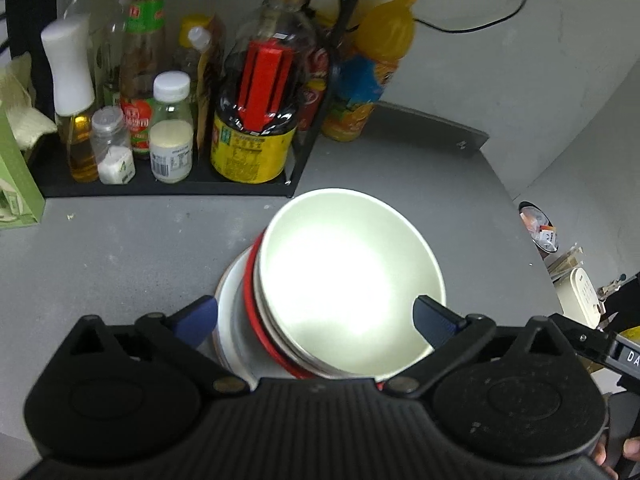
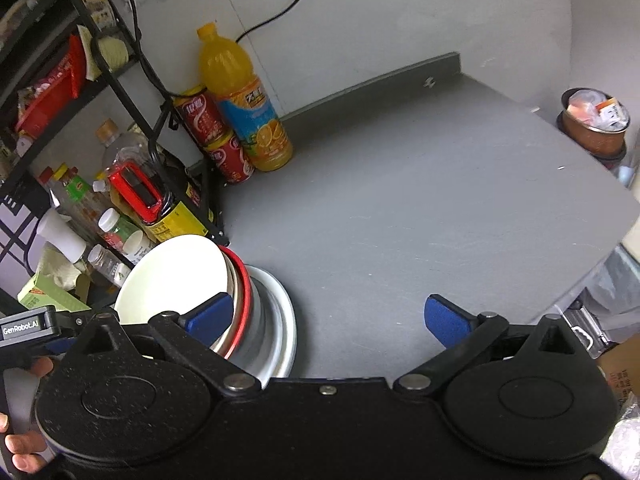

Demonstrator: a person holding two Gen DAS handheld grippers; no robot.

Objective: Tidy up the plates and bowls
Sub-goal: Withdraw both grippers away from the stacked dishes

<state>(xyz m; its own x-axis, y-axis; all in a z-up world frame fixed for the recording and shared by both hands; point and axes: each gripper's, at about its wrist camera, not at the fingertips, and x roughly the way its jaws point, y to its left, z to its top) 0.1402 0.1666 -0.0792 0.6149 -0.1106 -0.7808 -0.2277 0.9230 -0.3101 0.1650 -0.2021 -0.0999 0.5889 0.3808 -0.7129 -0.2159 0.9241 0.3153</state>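
Note:
A stack of dishes stands on the grey counter: a white bowl on top, tilted, a red-rimmed bowl under it, and white plates at the bottom. My left gripper is open, its blue fingers on either side of the stack, right above it. In the right wrist view the same stack shows at the lower left: white bowl, red-rimmed bowl, plates. My right gripper is open and empty, just right of the stack, its left finger near the bowls.
A black rack with sauce and oil bottles stands right behind the stack. An orange juice bottle and red cans stand by the wall. A bin sits beyond the counter's right edge. Grey counter lies to the right.

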